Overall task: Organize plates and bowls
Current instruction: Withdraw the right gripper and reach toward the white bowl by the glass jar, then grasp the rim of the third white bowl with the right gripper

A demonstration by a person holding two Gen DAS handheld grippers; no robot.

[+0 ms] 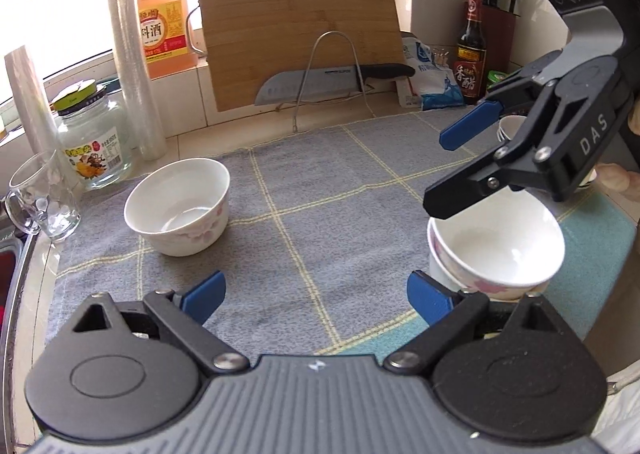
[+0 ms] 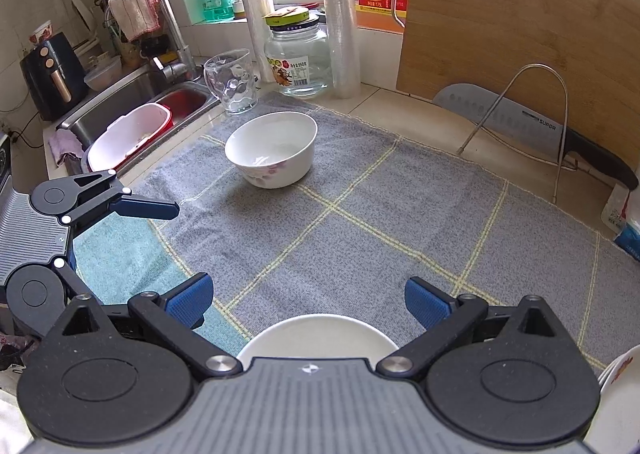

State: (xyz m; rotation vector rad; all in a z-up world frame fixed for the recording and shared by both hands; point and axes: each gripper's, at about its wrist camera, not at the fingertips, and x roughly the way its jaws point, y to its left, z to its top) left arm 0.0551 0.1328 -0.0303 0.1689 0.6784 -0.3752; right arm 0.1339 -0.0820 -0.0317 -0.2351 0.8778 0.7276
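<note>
A white bowl with pink flowers (image 1: 178, 211) sits alone at the left of the grey checked cloth (image 1: 320, 193); it also shows in the right wrist view (image 2: 272, 149). A stack of two such bowls (image 1: 496, 254) stands at the right, and its rim (image 2: 316, 338) shows just under my right gripper. My left gripper (image 1: 316, 294) is open and empty, low over the cloth's near edge. My right gripper (image 2: 308, 304) is open and empty above the stack; in the left wrist view it (image 1: 448, 173) hovers over the stacked bowls.
A glass jar (image 1: 94, 141), a glass mug (image 1: 42, 197) and plastic wrap rolls (image 1: 136, 65) stand at the left. A cutting board (image 1: 300, 25) and knife (image 1: 320, 83) lean on a wire rack at the back. The sink (image 2: 132, 109) lies left. Small cups (image 1: 510, 127) and bottles (image 1: 472, 49) stand at the right.
</note>
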